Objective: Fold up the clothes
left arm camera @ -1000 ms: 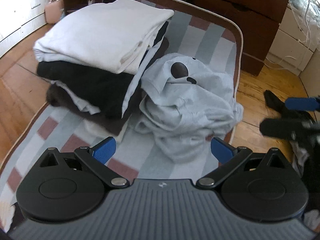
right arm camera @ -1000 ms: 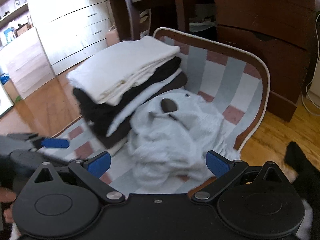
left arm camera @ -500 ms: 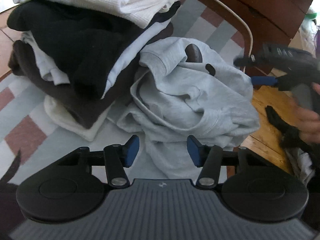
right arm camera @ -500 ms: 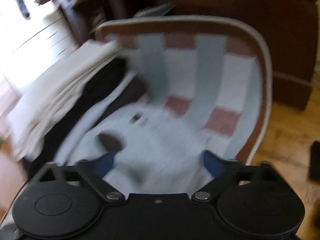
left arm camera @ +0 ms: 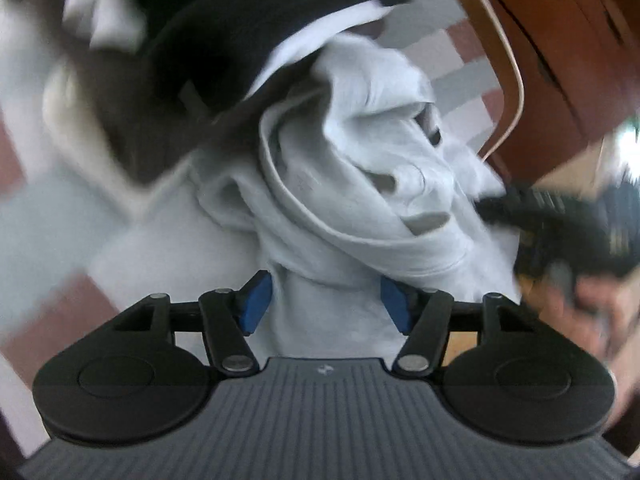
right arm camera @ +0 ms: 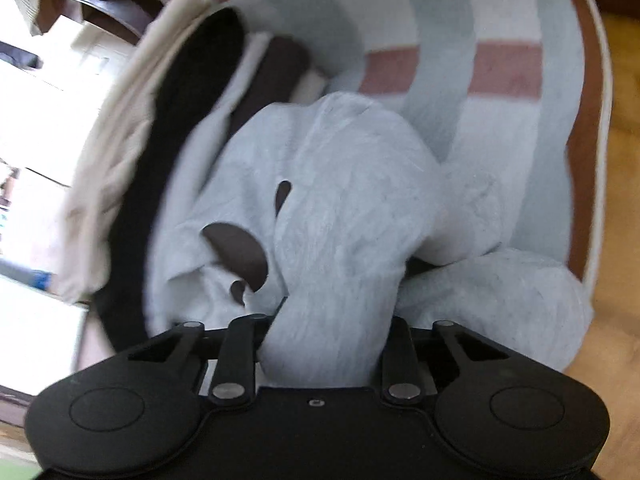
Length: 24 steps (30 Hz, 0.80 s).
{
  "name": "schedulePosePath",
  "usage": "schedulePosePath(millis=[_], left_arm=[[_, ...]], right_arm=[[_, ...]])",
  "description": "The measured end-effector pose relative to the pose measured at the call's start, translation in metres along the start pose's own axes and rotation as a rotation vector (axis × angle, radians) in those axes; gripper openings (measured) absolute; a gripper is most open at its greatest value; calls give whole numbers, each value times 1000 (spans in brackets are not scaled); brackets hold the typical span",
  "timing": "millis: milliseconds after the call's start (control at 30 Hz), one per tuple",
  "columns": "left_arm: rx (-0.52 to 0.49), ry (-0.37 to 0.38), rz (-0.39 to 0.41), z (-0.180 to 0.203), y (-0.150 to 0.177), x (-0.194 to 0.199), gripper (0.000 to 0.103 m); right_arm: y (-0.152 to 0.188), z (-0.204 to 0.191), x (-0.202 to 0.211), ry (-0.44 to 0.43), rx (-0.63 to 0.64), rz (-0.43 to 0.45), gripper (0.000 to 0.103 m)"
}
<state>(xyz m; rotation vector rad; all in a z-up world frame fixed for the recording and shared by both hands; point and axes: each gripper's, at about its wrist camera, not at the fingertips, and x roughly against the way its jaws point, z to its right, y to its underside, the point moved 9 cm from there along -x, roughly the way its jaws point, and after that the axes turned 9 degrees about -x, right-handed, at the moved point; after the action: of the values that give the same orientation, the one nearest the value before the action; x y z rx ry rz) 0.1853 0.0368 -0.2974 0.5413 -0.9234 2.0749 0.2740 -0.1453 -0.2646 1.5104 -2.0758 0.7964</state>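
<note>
The left gripper (left arm camera: 326, 306) is opening, grey top (left arm camera: 360, 216) between its blue pads. The right gripper (right arm camera: 326, 340) is closing on that bunched top (right arm camera: 340, 208). It lies on a striped mat (right arm camera: 500, 72) beside folded clothes (right arm camera: 168, 128), on a wood floor (right arm camera: 620, 120).

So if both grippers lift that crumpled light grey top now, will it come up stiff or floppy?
Probably floppy: the light grey top lies in soft, rumpled folds. It likely bunches, since cloth is wadded between the closing right gripper jaws. Loose ends may drag toward the folded stack beside it.
</note>
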Motion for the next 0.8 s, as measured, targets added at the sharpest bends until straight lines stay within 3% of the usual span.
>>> schedulePosePath(millis=[67, 200, 333, 433, 600, 700, 800], left_arm=[[-7, 16, 23, 1, 3, 13, 57], [-87, 73, 81, 10, 13, 59, 45], [-152, 105, 119, 18, 26, 114, 39], [-164, 68, 149, 15, 34, 151, 36], [-344, -39, 245, -3, 54, 240, 36], [-306, -61, 298, -19, 68, 293, 36], [-330, -137, 367, -34, 78, 355, 36]], right_arm=[[24, -12, 9, -52, 3, -25, 28], [69, -44, 28, -134, 49, -72, 28], [108, -80, 37, -173, 134, -135, 28], [131, -109, 36, -185, 208, -184, 28], [180, -168, 29, -228, 342, -310, 27], [218, -206, 23, -275, 421, -383, 27], [251, -250, 17, -376, 481, -434, 27]])
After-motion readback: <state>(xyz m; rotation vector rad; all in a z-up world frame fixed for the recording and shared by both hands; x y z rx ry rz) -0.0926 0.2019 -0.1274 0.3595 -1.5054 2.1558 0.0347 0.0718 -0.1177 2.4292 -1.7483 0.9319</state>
